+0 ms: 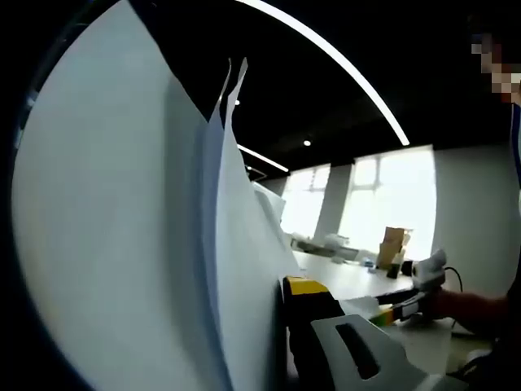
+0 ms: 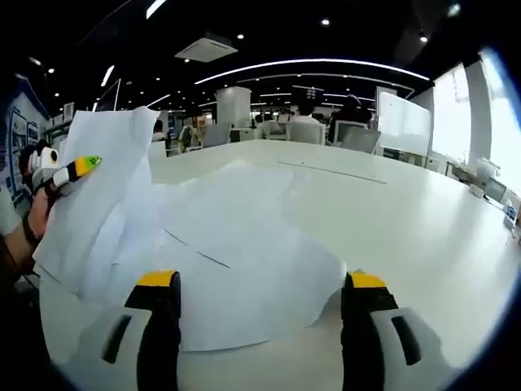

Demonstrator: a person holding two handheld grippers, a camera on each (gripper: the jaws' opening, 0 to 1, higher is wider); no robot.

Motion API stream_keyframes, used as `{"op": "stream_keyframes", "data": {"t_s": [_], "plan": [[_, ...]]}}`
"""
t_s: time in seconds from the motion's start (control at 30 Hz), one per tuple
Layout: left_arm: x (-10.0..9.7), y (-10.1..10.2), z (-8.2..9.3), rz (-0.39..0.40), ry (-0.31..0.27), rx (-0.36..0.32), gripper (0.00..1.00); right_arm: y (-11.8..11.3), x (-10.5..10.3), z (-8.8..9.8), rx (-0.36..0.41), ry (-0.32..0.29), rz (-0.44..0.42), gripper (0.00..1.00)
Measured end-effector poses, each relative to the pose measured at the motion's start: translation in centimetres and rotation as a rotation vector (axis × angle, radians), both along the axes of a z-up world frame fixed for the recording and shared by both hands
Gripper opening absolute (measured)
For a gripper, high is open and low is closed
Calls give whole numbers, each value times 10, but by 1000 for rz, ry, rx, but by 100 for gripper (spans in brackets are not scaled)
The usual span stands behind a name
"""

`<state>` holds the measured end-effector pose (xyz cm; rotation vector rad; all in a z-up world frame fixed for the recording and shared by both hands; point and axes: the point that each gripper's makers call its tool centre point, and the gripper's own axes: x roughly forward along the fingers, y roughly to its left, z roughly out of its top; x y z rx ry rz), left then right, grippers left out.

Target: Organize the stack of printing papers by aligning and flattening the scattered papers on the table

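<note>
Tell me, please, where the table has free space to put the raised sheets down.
The white table is bare to the right of the scattered papers and beyond them, toward the distant chairs. A narrow bare strip lies between the papers' near edge and the right claw. It is crowded on the left, where the left claw holds the lifted sheets.

The printing papers point(image 2: 236, 252) are plain white, shading to pale blue-grey where the lifted sheets point(image 1: 122, 228) stand in shadow. The table point(image 2: 423, 236) is white too. The right gripper point(image 2: 260, 326) has light grey bodies, black jaws and yellow tips. The left gripper point(image 2: 75, 171) shows a white body and a tip banded yellow, black and green. The ceiling point(image 2: 342, 41) is black with white light strips. A brown cardboard box point(image 1: 393, 244) stands by bright white windows
</note>
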<state>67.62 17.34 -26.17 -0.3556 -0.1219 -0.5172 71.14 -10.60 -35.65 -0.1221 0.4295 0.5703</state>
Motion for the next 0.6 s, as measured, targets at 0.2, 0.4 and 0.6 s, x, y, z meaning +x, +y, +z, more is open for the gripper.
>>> {"op": "stream_keyframes", "data": {"t_s": [0.2,0.4,0.6], "plan": [[-1,1,1,1,-3,-2,8,4,-5,-1,3,-8,19,68],[-1,2,1,-1,-5,-5,8,14,-14,3,8,-11,50,61],[0,2,1,-1,-3,-4,8,18,-20,7,11,-17,48,60]]}}
